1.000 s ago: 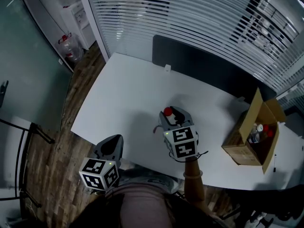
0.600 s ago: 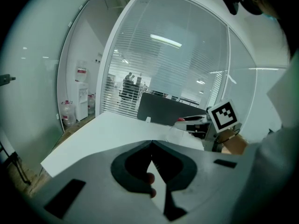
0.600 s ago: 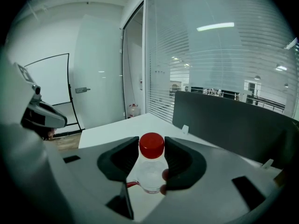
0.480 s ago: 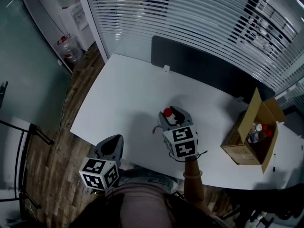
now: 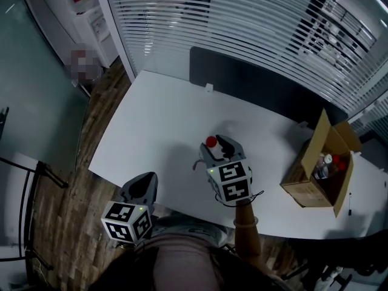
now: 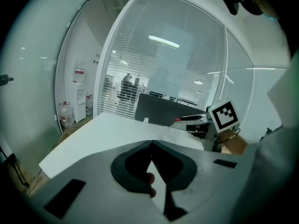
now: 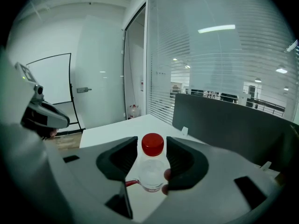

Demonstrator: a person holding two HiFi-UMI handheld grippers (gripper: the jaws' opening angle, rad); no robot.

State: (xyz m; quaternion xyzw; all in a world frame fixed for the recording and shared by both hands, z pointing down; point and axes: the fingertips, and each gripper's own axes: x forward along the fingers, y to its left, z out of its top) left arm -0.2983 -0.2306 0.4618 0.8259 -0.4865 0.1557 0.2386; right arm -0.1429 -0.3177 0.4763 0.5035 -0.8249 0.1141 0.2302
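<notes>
We see the small clear bottle point(image 7: 152, 171) only in part: its base is hidden behind our right gripper point(image 5: 217, 147), which clamps it upright over the white bench point(image 5: 151, 120). Its cap is red. Our left gripper point(image 6: 152, 146) is closed on nothing.

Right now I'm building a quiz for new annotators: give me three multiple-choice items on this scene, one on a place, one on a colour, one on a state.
1. Where is the cardboard box?
A. on the floor
B. at the white table's right end
C. at its left end

2. What colour is the cap of the bottle?
A. blue
B. red
C. green

3. How do the left gripper's jaws stand?
A. wide apart
B. on a bottle
C. together, empty

Answers:
1 B, the head view shows it there.
2 B, red shows between the right gripper's jaws.
3 C, the tips meet with nothing between.
</notes>
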